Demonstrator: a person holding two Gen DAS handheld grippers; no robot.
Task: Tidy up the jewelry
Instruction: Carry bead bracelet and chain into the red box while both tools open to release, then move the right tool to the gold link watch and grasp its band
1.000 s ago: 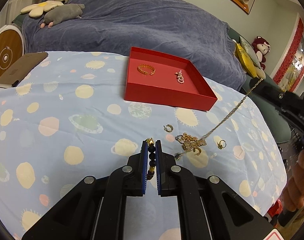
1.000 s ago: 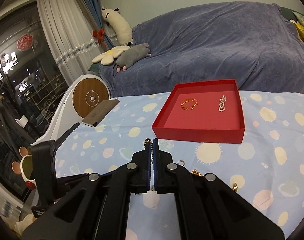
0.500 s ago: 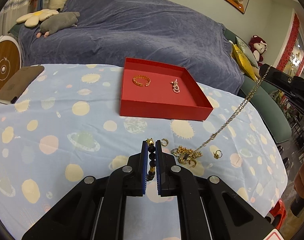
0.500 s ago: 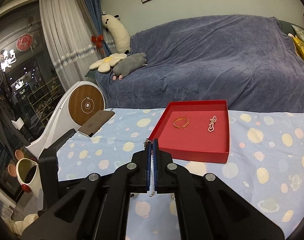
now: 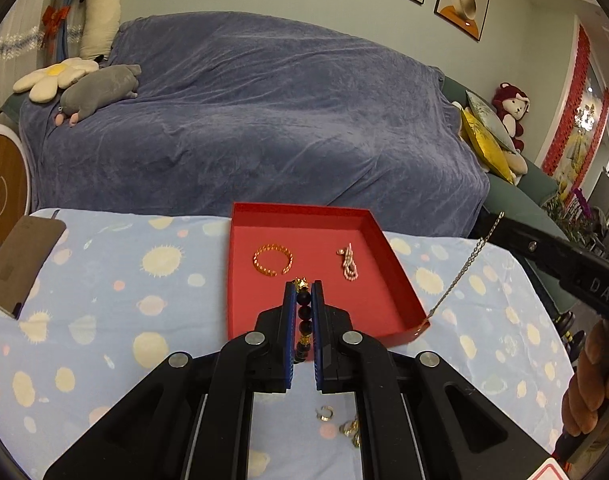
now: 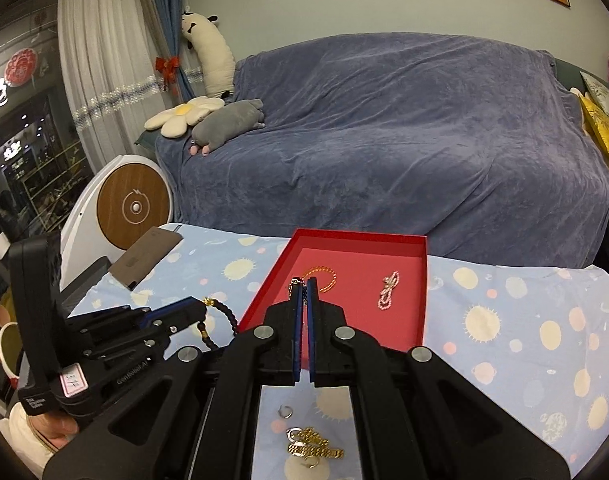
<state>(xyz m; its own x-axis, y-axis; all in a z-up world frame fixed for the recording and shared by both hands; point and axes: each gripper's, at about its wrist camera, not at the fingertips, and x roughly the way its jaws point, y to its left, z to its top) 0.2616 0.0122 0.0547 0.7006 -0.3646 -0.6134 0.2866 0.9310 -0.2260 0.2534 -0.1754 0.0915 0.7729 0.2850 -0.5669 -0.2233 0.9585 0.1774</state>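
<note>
Jewelry sits partly sorted: a gold bangle (image 5: 273, 260) and a pink pearl strand (image 5: 347, 262) lie apart on the floor of the red tray (image 5: 400, 280), the bangle toward 10 o'clock of the tray's centre, the pearls toward 2 o'clock. A dark bead bracelet (image 5: 304, 322) with a gold charm is clamped between the blue pads of the left gripper (image 5: 304, 292), whose tips hang over the tray's near half. From the right wrist view the same beads (image 6: 224, 314) loop out of that gripper at 9 o'clock. The right gripper (image 6: 304, 284) has its pads pressed together on a thin silver chain (image 5: 462, 268), which runs down slantwise to the tray's near right corner, at 4 o'clock of the tray. Loose gold pieces (image 6: 312, 446) and small rings (image 5: 325, 413) lie on the spotted blue tablecloth (image 5: 104, 280) beneath the grippers, at 6 o'clock. A brown phone (image 5: 18, 260) rests at 9 o'clock; a blue-covered sofa (image 5: 244, 120) stands beyond at 12 o'clock.
</note>
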